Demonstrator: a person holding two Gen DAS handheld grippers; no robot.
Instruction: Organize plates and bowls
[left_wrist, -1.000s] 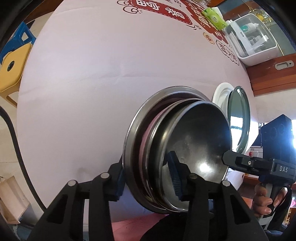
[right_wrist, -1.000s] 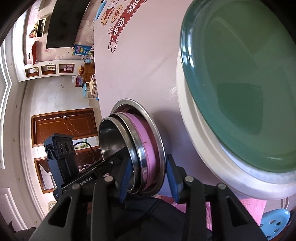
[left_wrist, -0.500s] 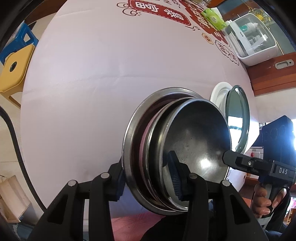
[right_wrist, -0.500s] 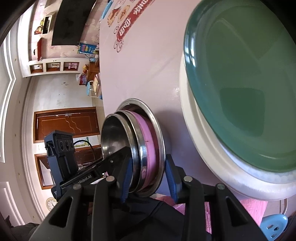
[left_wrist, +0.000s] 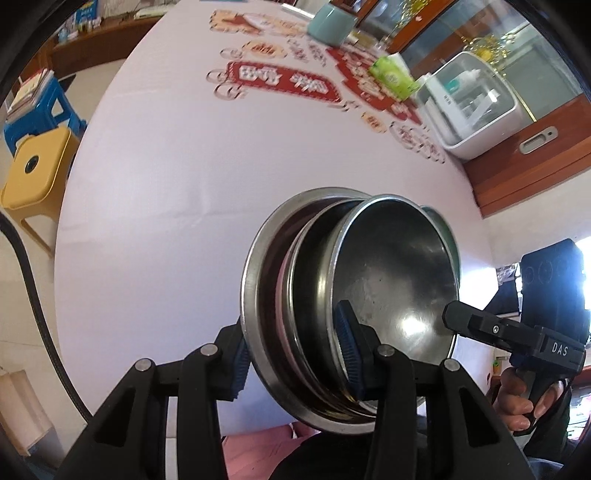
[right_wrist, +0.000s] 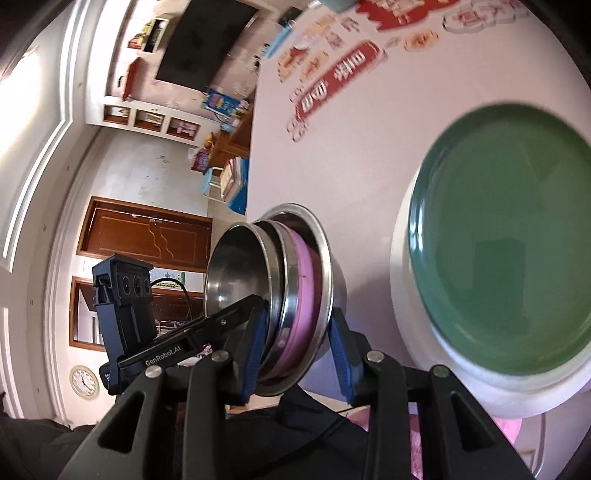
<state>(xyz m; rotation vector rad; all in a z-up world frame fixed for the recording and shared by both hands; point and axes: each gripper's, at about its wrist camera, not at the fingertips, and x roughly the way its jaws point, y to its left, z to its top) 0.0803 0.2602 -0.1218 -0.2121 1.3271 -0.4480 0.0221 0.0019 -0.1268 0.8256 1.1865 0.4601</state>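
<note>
Left wrist view. Shows the left claw (left_wrist: 293, 350) narrowed onto the near rim of the stack of bowls (left_wrist: 388, 280), with 1 pad outside the biggest steel bowl and the other inside the smallest. Counts at least 4 nested bowls, 1 of them pink between the steel ones. Places the stack over the near part of the pale table (left_wrist: 166, 184), with bare cloth to the left and printed red patterns far off. Catches 1 finger of the right claw (left_wrist: 465, 321) at the stack's right rim, with a hand (left_wrist: 524, 402) on its handle. Cannot tell from here whether that claw pinches.

Right wrist view. Settles it: the right claw (right_wrist: 295, 350) is narrowed on the same stack of bowls (right_wrist: 295, 273), 1 pad against the outer wall and 1 inside, so holding it. Finds the left claw (right_wrist: 229, 317) gripping the opposite rim. Puts a green plate (right_wrist: 498, 251) on a white plate (right_wrist: 417, 332) to the right, near the stack but apart from it.

Reads as the carrying step: 2 claws sharing 1 nested stack, probably clear of the cloth. Calls next for moving both hands together at matched height, keeping equal squeeze so that the inner bowls do not slide out, then setting the base flat on bare table, likely beside the plates, before opening either claw.
</note>
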